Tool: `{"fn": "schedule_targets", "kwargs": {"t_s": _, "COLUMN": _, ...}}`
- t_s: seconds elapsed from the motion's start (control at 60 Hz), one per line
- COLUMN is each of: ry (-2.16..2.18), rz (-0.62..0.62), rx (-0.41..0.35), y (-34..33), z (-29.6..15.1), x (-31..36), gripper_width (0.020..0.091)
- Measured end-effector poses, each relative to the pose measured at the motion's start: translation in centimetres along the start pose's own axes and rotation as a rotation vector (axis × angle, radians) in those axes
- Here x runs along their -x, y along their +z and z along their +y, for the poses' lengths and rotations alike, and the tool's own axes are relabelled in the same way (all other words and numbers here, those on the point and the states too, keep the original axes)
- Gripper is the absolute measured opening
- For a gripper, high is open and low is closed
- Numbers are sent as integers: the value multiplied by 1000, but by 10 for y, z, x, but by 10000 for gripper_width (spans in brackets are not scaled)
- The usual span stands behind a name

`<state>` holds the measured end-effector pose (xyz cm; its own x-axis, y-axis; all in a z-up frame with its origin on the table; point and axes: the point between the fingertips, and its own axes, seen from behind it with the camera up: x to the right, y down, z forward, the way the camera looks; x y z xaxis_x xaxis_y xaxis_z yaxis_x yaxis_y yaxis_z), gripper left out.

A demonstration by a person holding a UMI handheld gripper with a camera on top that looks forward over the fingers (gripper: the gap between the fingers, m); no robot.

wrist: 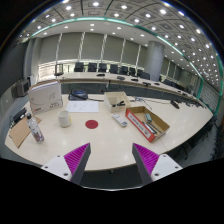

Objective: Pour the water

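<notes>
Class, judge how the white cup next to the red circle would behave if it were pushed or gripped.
The white cup stands upright and taller than wide, so a high push would probably tip it. It looks small and thin-walled, likely light. Its smooth sides may slip in the tongs, which are open, far short of it.

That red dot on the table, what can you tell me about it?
The red dot is a small, flat, round marker, solid red, lying on the pale table. It looks like a sticker or thin disc; which one I cannot tell. Nothing rests on it. A white cup stands apart to one side. It lies well beyond the gripper, whose fingers are open and hold nothing.
</notes>
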<state>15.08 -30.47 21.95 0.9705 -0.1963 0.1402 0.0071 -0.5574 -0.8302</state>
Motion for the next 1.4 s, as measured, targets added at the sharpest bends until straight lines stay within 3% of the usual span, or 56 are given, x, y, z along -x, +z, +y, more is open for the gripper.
{"fn": "schedule_targets", "kwargs": {"t_s": 0.35, "ry": -34, "rz": -190, "rx": 32, "y": 8, "z": 26, "x": 127, "gripper_width": 867}}
{"fn": "schedule_targets", "kwargs": {"t_s": 0.683, "ry": -59, "rz": -399, "rx": -45, "y": 16, "z": 35, "x": 329, "gripper_width": 860}}
{"fn": "schedule_targets", "kwargs": {"t_s": 0.867, "ry": -48, "rz": -379, "rx": -134, "y": 70, "z": 26, "x": 403, "gripper_width": 860}}
{"fn": "schedule_targets", "kwargs": {"t_s": 1.133, "ry": 24, "rz": -333, "rx": -216, "y": 155, "z": 13, "x": 444, "gripper_width": 858}}
{"fn": "schedule_targets", "kwargs": {"t_s": 1.2, "ry": 33, "rz": -329, "rx": -230, "y": 168, "z": 10, "x": 449, "gripper_width": 788}}
{"fn": "schedule_targets", "kwargs": {"t_s": 1.283, "ry": 51, "rz": -308, "rx": -254, "y": 177, "z": 4, "x": 448, "gripper_width": 571}}
{"fn": "schedule_targets", "kwargs": {"t_s": 1.4, "ry": 48, "rz": -277, "rx": -261, "y": 179, "z": 3, "x": 444, "gripper_width": 482}}
